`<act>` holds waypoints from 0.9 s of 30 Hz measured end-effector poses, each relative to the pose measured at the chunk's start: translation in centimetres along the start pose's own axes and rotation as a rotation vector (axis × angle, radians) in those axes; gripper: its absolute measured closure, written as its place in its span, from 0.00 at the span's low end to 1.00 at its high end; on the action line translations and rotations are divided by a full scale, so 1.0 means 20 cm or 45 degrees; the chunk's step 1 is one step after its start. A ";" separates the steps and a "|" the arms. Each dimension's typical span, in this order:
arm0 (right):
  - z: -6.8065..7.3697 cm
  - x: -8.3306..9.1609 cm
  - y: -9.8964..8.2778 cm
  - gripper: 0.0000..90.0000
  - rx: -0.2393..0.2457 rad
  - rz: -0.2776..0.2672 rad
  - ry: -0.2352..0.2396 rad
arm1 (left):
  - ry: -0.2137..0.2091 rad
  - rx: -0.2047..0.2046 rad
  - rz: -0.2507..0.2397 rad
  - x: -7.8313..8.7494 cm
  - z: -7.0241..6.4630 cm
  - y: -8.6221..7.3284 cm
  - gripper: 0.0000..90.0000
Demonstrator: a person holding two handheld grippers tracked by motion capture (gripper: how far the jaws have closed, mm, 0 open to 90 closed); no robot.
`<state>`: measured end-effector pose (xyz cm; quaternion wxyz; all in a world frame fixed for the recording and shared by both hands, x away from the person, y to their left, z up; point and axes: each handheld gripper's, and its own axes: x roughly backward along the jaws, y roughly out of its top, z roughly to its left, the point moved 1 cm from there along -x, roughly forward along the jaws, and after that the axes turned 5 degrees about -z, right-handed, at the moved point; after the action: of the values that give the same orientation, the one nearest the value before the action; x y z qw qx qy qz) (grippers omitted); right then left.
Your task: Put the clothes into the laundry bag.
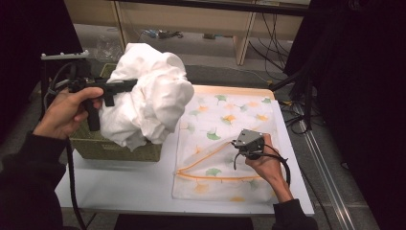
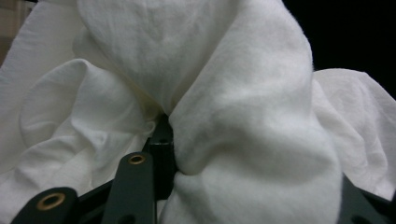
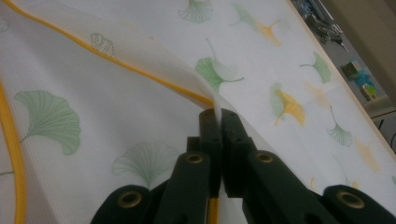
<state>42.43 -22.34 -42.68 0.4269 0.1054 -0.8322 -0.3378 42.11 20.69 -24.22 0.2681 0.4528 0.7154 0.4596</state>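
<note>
White cloth (image 1: 151,98) bunched in my left gripper (image 1: 131,85) above the basket (image 1: 103,147) at the tabletop's left edge; my right gripper (image 1: 238,143) pinches the mesh bag's (image 1: 230,115) opening.

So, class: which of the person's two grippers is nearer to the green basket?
Left. The left gripper holds a bundle of white cloth in the air just above the green basket. The right gripper is off to the basket's side, clamped on the leaf-print mesh bag.
</note>
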 end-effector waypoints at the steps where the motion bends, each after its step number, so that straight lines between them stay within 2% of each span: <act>1: 0.00 0.00 0.00 1.00 0.006 0.003 0.003 | -0.016 0.000 0.000 -0.01 -0.04 -0.01 0.63; 2: 0.00 0.00 0.00 1.00 0.006 0.002 0.002 | -0.054 -0.008 -0.003 -0.02 -0.11 -0.02 0.63; 3: 0.00 0.00 0.00 1.00 0.016 0.004 0.011 | -0.085 -0.006 0.002 -0.02 -0.14 -0.03 0.63; 4: 0.00 0.00 0.00 1.00 0.016 0.004 0.011 | -0.085 -0.006 0.002 -0.02 -0.14 -0.03 0.63; 5: 0.00 0.00 0.00 1.00 0.011 0.004 0.013 | -0.131 -0.015 0.023 -0.03 -0.19 -0.04 0.63; 7: -0.01 0.00 0.00 1.00 0.015 -0.001 0.011 | -0.153 -0.030 0.058 -0.04 -0.26 -0.06 0.63; 8: 0.01 0.01 -0.01 1.00 -0.050 0.024 0.002 | -0.166 -0.026 0.060 -0.05 -0.28 -0.07 0.63; 9: -0.01 0.01 0.00 1.00 -0.028 0.009 0.001 | -0.210 -0.002 0.074 -0.07 -0.32 -0.11 0.63; 10: -0.01 0.02 0.00 1.00 -0.039 0.010 -0.005 | -0.257 0.048 0.069 -0.08 -0.35 -0.14 0.63; 11: -0.01 0.02 0.00 1.00 -0.039 0.010 -0.005 | -0.257 0.048 0.069 -0.08 -0.35 -0.14 0.63; 12: -0.01 0.02 0.00 1.00 -0.028 0.004 -0.006 | -0.336 0.049 0.103 -0.11 -0.39 -0.16 0.63; 14: -0.03 0.03 0.00 1.00 -0.036 -0.007 -0.013 | -0.372 0.039 0.137 -0.16 -0.46 -0.19 0.63; 15: -0.03 0.04 0.01 1.00 -0.045 -0.020 -0.029 | -0.411 0.023 0.178 -0.20 -0.50 -0.22 0.63; 16: -0.03 0.04 0.01 1.00 -0.046 -0.025 -0.024 | -0.426 0.011 0.199 -0.23 -0.53 -0.24 0.63; 17: -0.03 0.04 0.01 1.00 -0.046 -0.025 -0.024 | -0.426 0.011 0.199 -0.23 -0.53 -0.24 0.63; 18: -0.05 0.06 0.00 1.00 -0.037 -0.039 -0.034 | -0.449 -0.009 0.214 -0.25 -0.53 -0.26 0.63; 20: -0.06 0.06 0.00 1.00 -0.043 -0.053 -0.038 | -0.449 0.033 0.227 -0.30 -0.51 -0.33 0.63; 21: -0.07 0.07 -0.01 1.00 -0.042 -0.055 -0.047 | -0.449 0.033 0.227 -0.30 -0.51 -0.33 0.63; 22: -0.07 0.08 -0.01 1.00 -0.048 -0.062 -0.054 | -0.448 0.044 0.251 -0.31 -0.50 -0.37 0.63; 24: -0.08 0.08 -0.01 1.00 -0.046 -0.064 -0.048 | -0.458 0.032 0.292 -0.35 -0.49 -0.43 0.63; 27: -0.10 0.09 0.00 1.00 -0.048 -0.092 -0.070 | -0.462 0.056 0.338 -0.40 -0.47 -0.54 0.63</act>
<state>42.94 -24.17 -40.63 0.3935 0.1181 -0.8326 -0.3715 33.87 7.82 -30.14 0.3195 0.6241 0.5994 0.3863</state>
